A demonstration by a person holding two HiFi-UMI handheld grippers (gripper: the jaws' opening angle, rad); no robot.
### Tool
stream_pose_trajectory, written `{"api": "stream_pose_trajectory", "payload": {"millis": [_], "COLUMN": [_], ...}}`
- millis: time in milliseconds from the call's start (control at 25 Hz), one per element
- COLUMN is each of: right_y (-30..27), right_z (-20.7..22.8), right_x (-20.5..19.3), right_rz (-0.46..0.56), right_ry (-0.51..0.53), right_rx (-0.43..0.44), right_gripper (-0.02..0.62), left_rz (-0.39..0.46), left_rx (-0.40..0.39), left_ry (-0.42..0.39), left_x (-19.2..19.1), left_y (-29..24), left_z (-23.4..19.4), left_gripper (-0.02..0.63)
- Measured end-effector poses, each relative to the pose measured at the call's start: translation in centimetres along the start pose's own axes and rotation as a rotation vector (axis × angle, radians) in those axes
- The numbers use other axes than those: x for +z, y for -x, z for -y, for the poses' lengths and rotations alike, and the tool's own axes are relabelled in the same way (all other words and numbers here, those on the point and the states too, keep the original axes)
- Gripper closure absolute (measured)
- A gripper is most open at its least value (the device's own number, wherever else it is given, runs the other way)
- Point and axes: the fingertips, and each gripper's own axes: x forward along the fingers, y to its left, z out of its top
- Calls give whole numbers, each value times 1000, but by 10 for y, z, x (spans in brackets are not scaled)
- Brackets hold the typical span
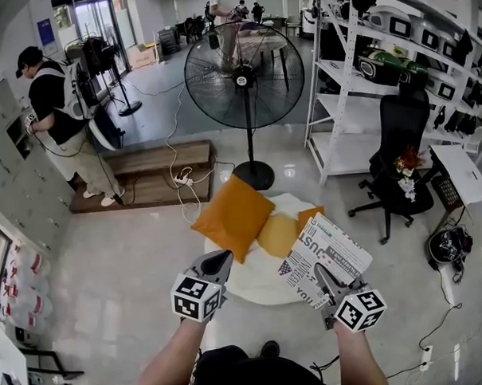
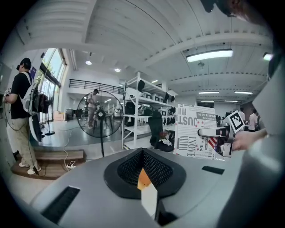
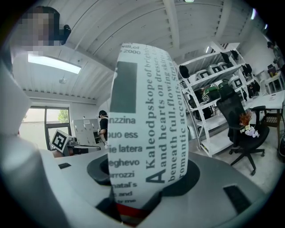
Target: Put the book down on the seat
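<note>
A white book [image 1: 327, 252] printed with large black lettering hangs in the air, my right gripper [image 1: 323, 278] shut on its lower edge. In the right gripper view the book [image 3: 147, 124] stands up from between the jaws and fills the middle. It is above the right edge of a round white seat [image 1: 253, 281]. An orange cushion [image 1: 232, 216] and a yellow one [image 1: 279, 234] lie on the seat. My left gripper [image 1: 218, 262] hovers over the seat's left side, its jaws together with nothing in them. The left gripper view shows the book [image 2: 193, 131] held at the right.
A tall standing fan [image 1: 244, 76] rises just behind the seat. White shelving [image 1: 356, 79] and a black office chair [image 1: 399, 157] are to the right. A low wooden step [image 1: 152, 172] with a power strip lies at the left, where a person [image 1: 58, 116] stands.
</note>
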Motion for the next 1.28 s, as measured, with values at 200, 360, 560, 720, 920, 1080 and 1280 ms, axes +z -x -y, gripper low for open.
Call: {"api": "stream_pose_trajectory", "payload": {"millis": [200, 360, 560, 720, 920, 1080, 1280], "right_y": [-9, -26, -62, -110, -183, -232, -264], "right_z": [17, 32, 61, 90, 108, 114, 126], "right_x": [6, 11, 15, 20, 22, 19, 6], "right_rz": [-3, -18, -36, -62, -116, -161, -201], "right_ry": [-13, -24, -25, -34, -51, -65, -82], "right_rx": [-23, -53, -93, -133, -146, -141, -153], "right_gripper": [344, 344, 344, 344, 344, 344, 344], "left_rz": [10, 14, 14, 10, -5, -10, -48], "left_rx": [1, -12, -40, -70, -111, -129, -143], "left_ry": [4, 20, 27, 29, 37, 65, 90], "left_x": [6, 9, 12, 20, 29, 30, 18], "left_y": [-18, -43, -94, -143, -203, -239, -271], "left_z": [-11, -26, -52, -84, -129, -160, -181], "left_gripper": [604, 604, 604, 604, 604, 604, 604]}}
